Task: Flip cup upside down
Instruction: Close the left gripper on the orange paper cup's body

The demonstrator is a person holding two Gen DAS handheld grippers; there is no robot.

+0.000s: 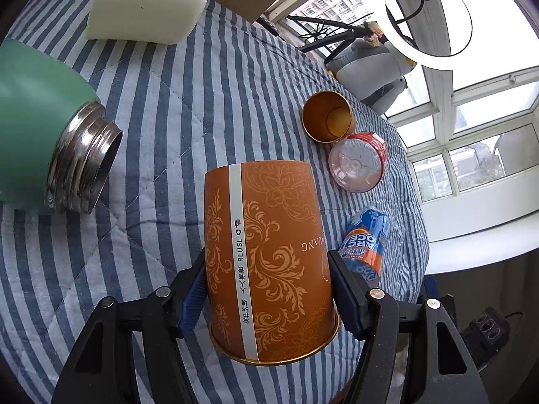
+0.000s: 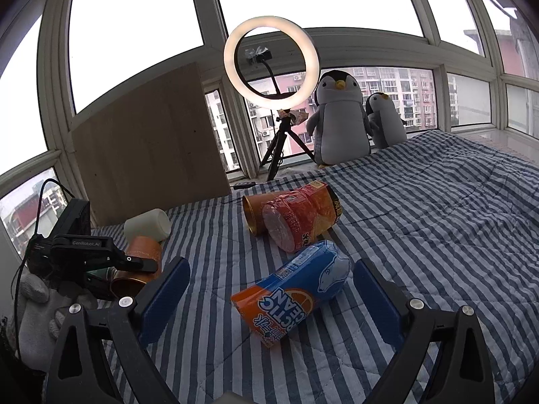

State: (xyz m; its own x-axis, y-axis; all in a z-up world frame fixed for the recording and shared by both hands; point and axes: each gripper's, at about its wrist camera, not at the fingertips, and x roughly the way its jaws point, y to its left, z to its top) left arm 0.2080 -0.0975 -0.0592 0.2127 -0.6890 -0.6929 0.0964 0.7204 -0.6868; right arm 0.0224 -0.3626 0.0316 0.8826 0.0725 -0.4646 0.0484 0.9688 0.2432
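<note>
An orange paper cup with pale scroll patterns and a white strip is clamped between my left gripper's blue pads. Its rim points toward the camera and its base points away, above the striped bedcover. The same cup shows in the right wrist view, held by the left gripper at the left. My right gripper is open and empty, with a lying blue and orange can between and beyond its fingers.
A second orange cup lies on its side beside a red lidded cup. A green steel-necked flask and a white container lie at the left. A ring light, plush penguins and a wooden board stand by the window.
</note>
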